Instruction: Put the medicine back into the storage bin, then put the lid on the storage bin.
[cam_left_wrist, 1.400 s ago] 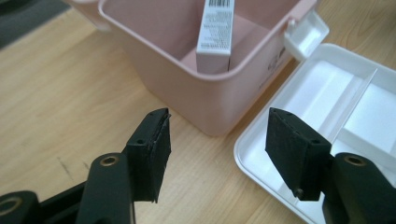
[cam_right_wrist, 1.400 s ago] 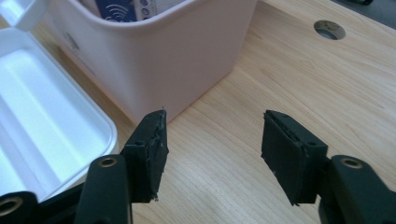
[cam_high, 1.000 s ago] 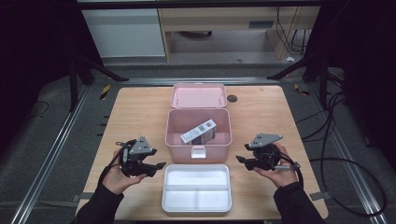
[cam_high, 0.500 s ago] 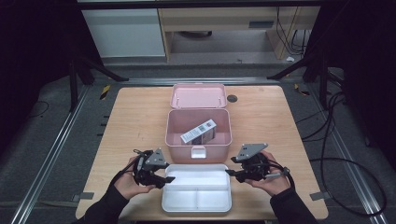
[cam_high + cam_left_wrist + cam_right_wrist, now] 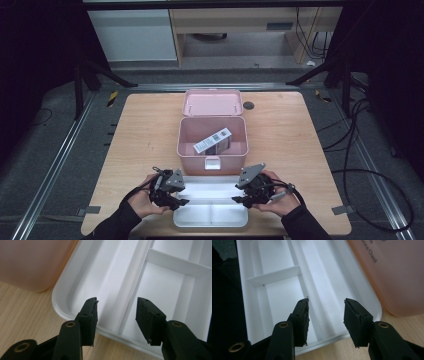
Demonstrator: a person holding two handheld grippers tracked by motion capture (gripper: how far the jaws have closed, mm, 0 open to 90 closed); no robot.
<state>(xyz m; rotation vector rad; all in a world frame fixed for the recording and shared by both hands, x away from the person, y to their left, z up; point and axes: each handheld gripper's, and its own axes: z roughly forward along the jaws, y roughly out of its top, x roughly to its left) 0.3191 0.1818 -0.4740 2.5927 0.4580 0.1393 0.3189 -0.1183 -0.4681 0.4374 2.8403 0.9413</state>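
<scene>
A white divided tray (image 5: 210, 218) lies at the table's near edge, just in front of an open pink box (image 5: 186, 142). My left gripper (image 5: 183, 201) stands open at the tray's left end, its jaws over the tray's rim (image 5: 60, 308). At the right end my right gripper (image 5: 236, 200) is open too, its jaws over the tray's end wall (image 5: 329, 338). Neither holds anything. Inside the pink box lies a small white and grey carton (image 5: 212, 141), tilted.
The box's pink lid (image 5: 212, 102) lies flat behind it. A small dark disc (image 5: 248, 105) sits to the lid's right. In the two gripper views the pink box wall (image 5: 32, 262) (image 5: 392, 272) stands close beside the tray. Bare wood stretches on both sides.
Both grippers have come inward and toward the near edge, from beside the pink box to the two ends of the white tray. Both stay open.
</scene>
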